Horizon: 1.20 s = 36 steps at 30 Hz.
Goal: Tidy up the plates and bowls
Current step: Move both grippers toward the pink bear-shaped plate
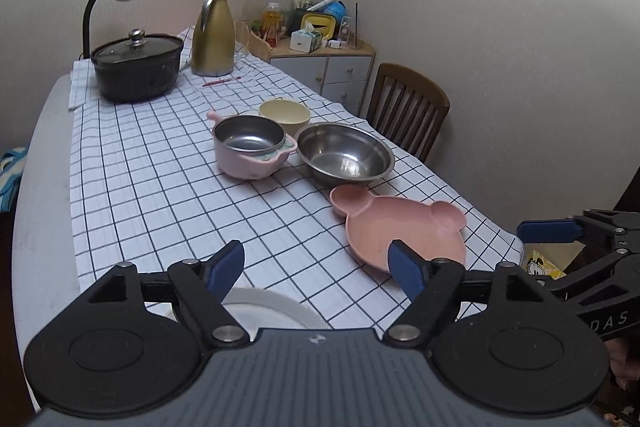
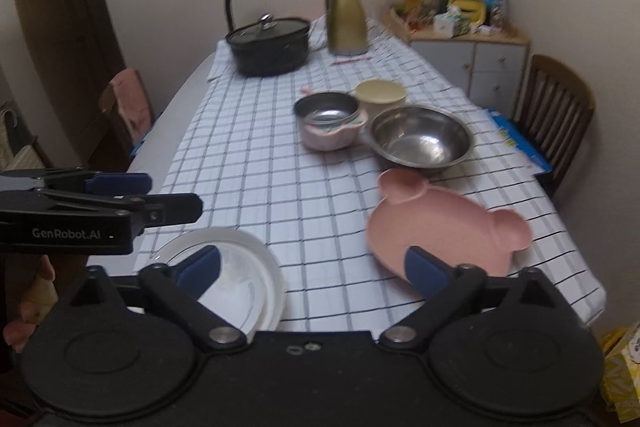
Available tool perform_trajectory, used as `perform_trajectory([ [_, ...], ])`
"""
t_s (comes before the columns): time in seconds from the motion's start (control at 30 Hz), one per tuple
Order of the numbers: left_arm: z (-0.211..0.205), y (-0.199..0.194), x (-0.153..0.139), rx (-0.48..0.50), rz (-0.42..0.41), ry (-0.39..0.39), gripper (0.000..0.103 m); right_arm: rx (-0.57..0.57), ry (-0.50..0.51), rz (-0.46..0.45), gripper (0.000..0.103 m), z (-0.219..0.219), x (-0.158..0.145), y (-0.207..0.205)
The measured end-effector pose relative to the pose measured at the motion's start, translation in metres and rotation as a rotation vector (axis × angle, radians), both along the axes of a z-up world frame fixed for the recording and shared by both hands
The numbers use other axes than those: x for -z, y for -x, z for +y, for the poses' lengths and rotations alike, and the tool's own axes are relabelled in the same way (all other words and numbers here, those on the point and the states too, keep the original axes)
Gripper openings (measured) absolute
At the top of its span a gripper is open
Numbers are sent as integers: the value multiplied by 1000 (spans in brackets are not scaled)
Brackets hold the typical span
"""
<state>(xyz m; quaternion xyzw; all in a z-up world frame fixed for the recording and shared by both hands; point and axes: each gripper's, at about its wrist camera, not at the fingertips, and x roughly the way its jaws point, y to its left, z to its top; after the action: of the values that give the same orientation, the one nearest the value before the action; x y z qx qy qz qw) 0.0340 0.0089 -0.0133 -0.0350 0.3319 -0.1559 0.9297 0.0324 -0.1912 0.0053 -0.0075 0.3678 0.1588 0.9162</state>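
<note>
Two views: dishes are seen on the checked tablecloth (image 1: 160, 167).
Left wrist: left gripper (image 1: 316, 265) is held spread, empty, over the near edge; pink bear plate (image 1: 404, 227) lies beside its right finger, steel bowl (image 1: 346, 153) beyond.
Right wrist: right gripper (image 2: 316, 267) is held spread, empty; white plate (image 2: 240, 275) is seen under its left finger.

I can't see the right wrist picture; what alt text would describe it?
Open tongs hover above a checked tablecloth, with a white plate near the left finger and a pink bear-shaped plate at the right. Farther back sit bowls, a black pot and a gold jug.
</note>
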Motion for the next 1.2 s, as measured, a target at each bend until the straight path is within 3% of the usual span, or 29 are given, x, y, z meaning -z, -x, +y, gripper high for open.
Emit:
perform_trajectory([
  [0.23,-35,-29,8,2,0,-27,79,170,87,-80,103,-30,6,-14],
  [0.57,-89,-90,35,-8,49,-63,79,322,115,-64,103,-82,36,-57],
  [0.93,-125,-149,89,-43,173,-126,79,349,141,13,103,-119,89,-106],
  [1.2,-141,-176,128,-32,288,-155,79,334,109,124,98,-134,127,-128],
])
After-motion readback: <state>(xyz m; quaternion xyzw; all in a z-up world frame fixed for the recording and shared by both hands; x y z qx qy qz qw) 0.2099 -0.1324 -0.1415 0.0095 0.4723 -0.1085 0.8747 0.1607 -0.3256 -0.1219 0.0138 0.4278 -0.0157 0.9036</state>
